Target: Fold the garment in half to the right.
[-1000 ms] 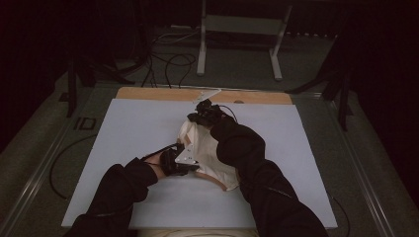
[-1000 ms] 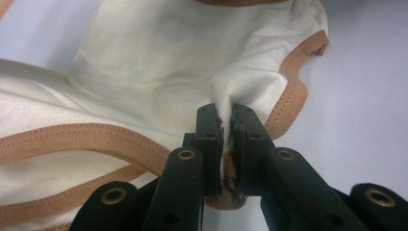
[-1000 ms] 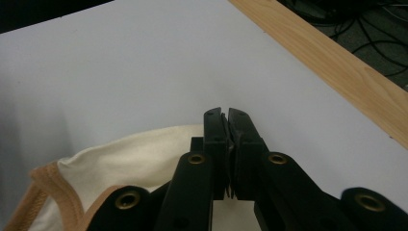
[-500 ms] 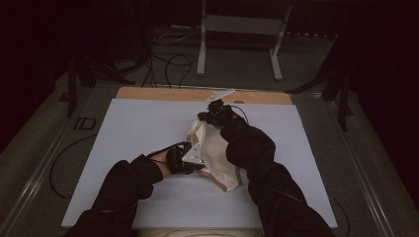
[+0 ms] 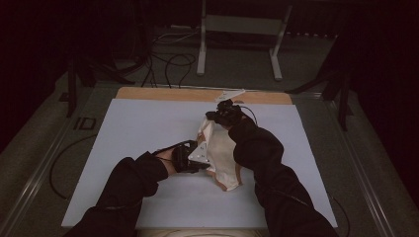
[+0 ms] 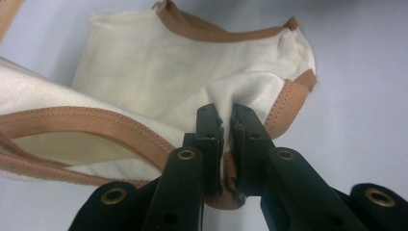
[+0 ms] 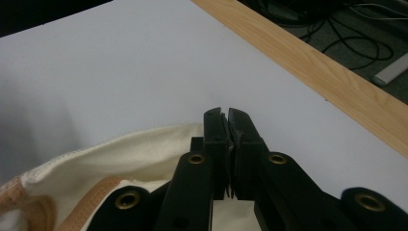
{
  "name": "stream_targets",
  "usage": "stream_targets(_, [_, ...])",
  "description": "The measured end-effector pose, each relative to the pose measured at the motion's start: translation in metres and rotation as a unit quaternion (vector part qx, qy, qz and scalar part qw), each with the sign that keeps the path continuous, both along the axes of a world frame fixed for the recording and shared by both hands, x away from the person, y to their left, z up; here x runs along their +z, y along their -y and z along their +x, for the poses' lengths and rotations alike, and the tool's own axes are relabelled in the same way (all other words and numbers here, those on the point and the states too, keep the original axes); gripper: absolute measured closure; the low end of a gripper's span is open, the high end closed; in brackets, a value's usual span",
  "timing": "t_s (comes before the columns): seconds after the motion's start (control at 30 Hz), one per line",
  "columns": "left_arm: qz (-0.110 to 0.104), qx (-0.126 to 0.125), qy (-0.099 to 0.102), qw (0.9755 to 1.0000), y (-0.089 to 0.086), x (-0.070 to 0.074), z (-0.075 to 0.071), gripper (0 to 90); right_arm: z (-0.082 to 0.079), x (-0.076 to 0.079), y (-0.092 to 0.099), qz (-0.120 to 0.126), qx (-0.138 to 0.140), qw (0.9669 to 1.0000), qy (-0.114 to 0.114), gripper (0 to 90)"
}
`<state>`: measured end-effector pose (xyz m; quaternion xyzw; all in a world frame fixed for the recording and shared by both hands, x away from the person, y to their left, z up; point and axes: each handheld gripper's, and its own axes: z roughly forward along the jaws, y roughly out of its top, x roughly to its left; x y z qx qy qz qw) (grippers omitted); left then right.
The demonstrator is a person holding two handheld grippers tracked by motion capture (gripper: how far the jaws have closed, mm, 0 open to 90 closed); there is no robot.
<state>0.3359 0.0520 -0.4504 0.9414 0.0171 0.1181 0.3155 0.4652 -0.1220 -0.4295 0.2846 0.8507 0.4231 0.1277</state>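
Counter [image 5: 138,148] first: its pale blue-white sheet spreads under your arms, with a wooden strip [image 5: 163,94] bare along the far edge and dark floor and cables beyond. Near the middle of that sheet, slightly toward you, is the cream cloth garment [image 5: 223,153] with its tan-brown binding [image 6: 226,36]. One end lies on the sheet near you, and the far end is raised off it, so the cloth stands partly on edge between your two hands.

Your right hand-held gripper [image 5: 213,116] is at the garment's far end, close to the wooden strip; its jaws are pressed together on a thin edge of the cream cloth [image 7: 144,154], as the right gripper view shows. A second ago this hand sat closer in over the garment; it has since travelled toward the far edge, and the cloth is drawn out longer and lifted with it.

Your left hand-held gripper [image 5: 205,160] is at the near left side of the garment, jaws narrow and pinching a fold of cloth with the binding [image 6: 226,144]. It has shifted a little to the right since the earlier frame, keeping the same grip.
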Motion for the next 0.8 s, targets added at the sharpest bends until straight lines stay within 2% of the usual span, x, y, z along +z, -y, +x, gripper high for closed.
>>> stream_targets(0.37, [-0.002,-0.009,-0.005,0.9999,0.015,0.004,0.004,82.7,-0.003,0.002,0.025,0.011,-0.019,0.9998,0.002,87.4])
stream_targets(0.53, [0.001,-0.010,-0.011,0.9999,0.019,0.003,0.007,82.6,-0.004,0.002,0.033,0.011,-0.025,0.9996,0.003,87.4])
stream_targets(0.8, [0.015,-0.018,-0.017,0.9996,0.034,-0.002,0.008,82.6,-0.008,0.001,0.045,0.015,-0.033,0.9994,0.004,87.4])
